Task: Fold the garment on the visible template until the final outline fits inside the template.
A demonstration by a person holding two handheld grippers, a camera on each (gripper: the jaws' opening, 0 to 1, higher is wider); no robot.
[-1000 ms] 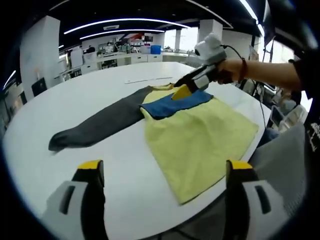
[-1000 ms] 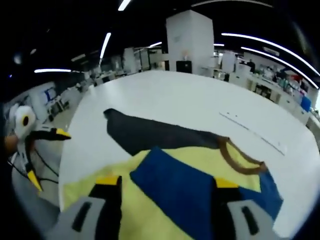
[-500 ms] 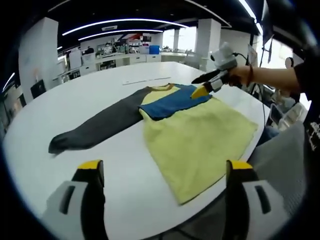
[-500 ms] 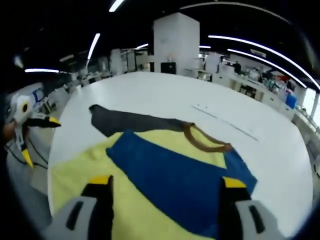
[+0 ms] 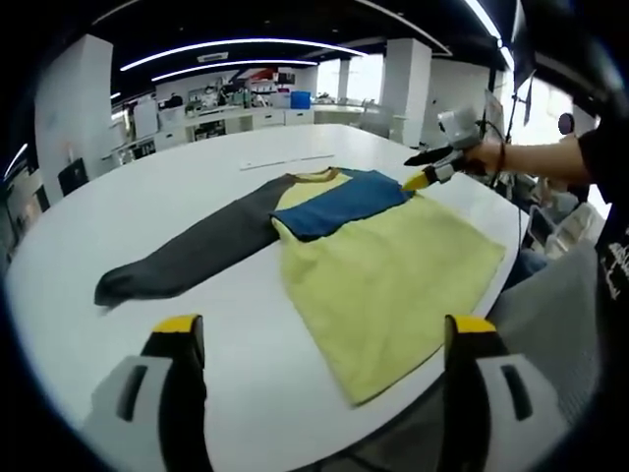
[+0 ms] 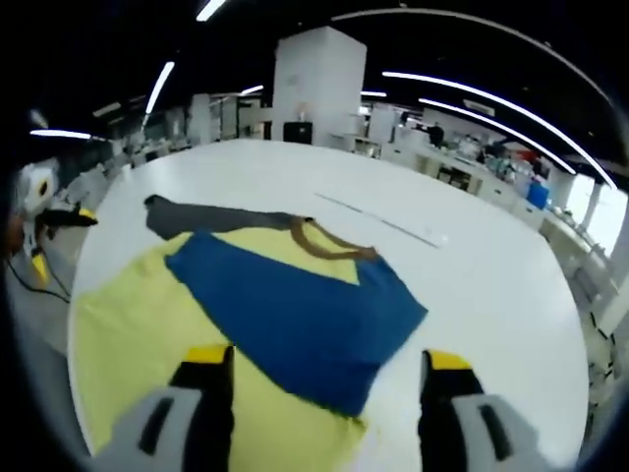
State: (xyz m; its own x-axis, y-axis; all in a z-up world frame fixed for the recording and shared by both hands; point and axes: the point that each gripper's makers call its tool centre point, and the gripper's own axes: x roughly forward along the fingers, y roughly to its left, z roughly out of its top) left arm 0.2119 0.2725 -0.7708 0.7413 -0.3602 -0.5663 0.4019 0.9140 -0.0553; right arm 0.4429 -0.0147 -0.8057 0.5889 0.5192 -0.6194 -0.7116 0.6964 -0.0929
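Garment (image 5: 373, 265) lies flat on the white table (image 5: 147, 197), near the edge closest to the person. In the left gripper view its yellow body (image 5: 393, 280) spreads toward the table's near rim, a blue panel (image 5: 339, 202) lies across the chest, a brown collar (image 5: 316, 175) sits at the top, and a grey sleeve (image 5: 187, 251) stretches out to the left, its cuff well apart from the body. The left tongs (image 5: 319, 364) are released, jaws wide apart, hanging over the near edge of the table and touching nothing. The right tongs (image 5: 425, 175) enter that view from the right in the person's hand (image 5: 488, 155), jaws parted, with the yellow tip just beside the blue panel's far corner; whether it touches the cloth cannot be told.

In the right gripper view the right tongs (image 6: 319, 369) stand open above the garment (image 6: 246, 315), holding nothing. The blue panel (image 6: 295, 315) lies between the jaws, the collar (image 6: 329, 241) beyond it, the grey sleeve (image 6: 192, 213) at far left. The left tongs (image 6: 49, 231) show small at the left edge, off the table (image 6: 472, 275). A thin pale strip (image 6: 378, 218) lies on the table beyond the collar.
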